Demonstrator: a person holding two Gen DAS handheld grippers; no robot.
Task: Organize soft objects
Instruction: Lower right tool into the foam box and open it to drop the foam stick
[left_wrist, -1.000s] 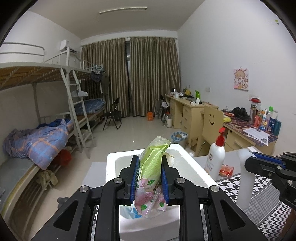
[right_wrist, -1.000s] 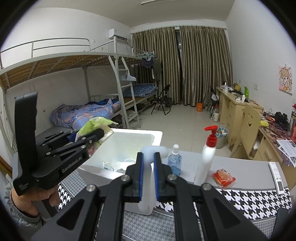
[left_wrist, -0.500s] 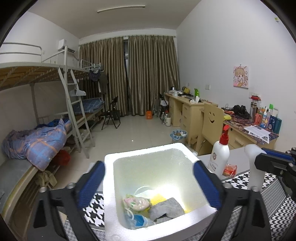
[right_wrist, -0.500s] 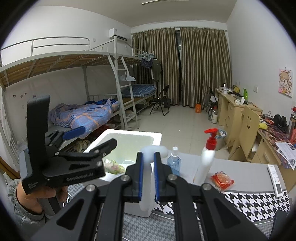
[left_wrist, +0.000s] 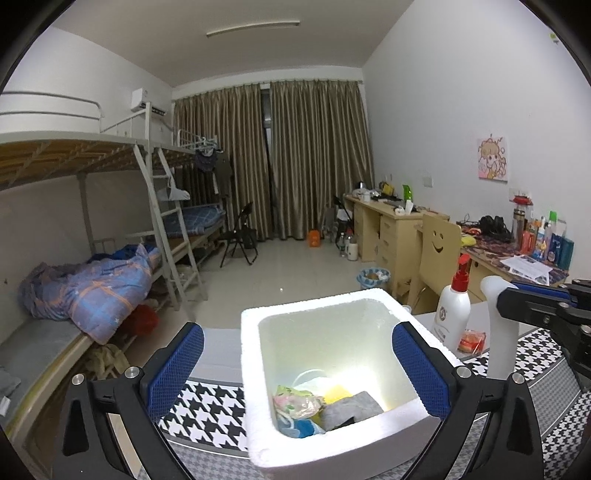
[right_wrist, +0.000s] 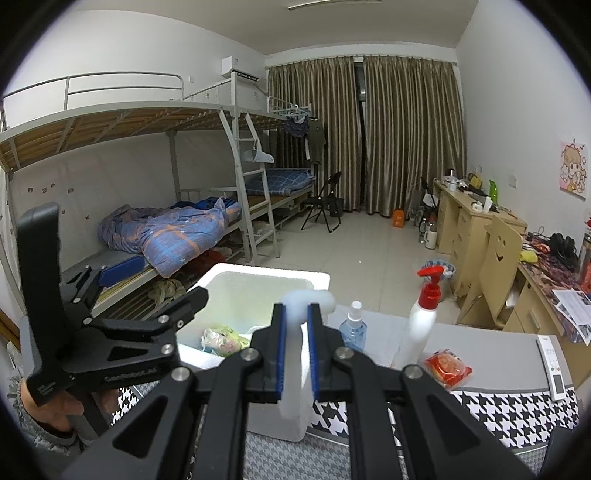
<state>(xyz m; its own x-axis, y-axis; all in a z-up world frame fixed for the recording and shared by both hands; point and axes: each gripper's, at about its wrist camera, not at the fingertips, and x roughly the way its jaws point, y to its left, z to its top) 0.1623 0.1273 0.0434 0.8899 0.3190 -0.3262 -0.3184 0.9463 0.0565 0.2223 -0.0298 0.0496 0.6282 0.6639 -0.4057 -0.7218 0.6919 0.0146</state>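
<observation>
Left gripper (left_wrist: 297, 373), jaws spread wide and empty, hangs over the white foam box (left_wrist: 369, 299). Right gripper (right_wrist: 295, 350) pinches a white soft plastic handle (right_wrist: 306, 299). Inside the box lies the crinkly flowered plastic packet (left_wrist: 295, 400): light, limp, probably slippery; best pinched mid-body.

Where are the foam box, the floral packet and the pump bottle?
foam box (left_wrist: 255, 369), left wrist view, left wall rim.
floral packet (left_wrist: 295, 400), left wrist view, crumpled top.
pump bottle (left_wrist: 452, 321), left wrist view, white body.
</observation>
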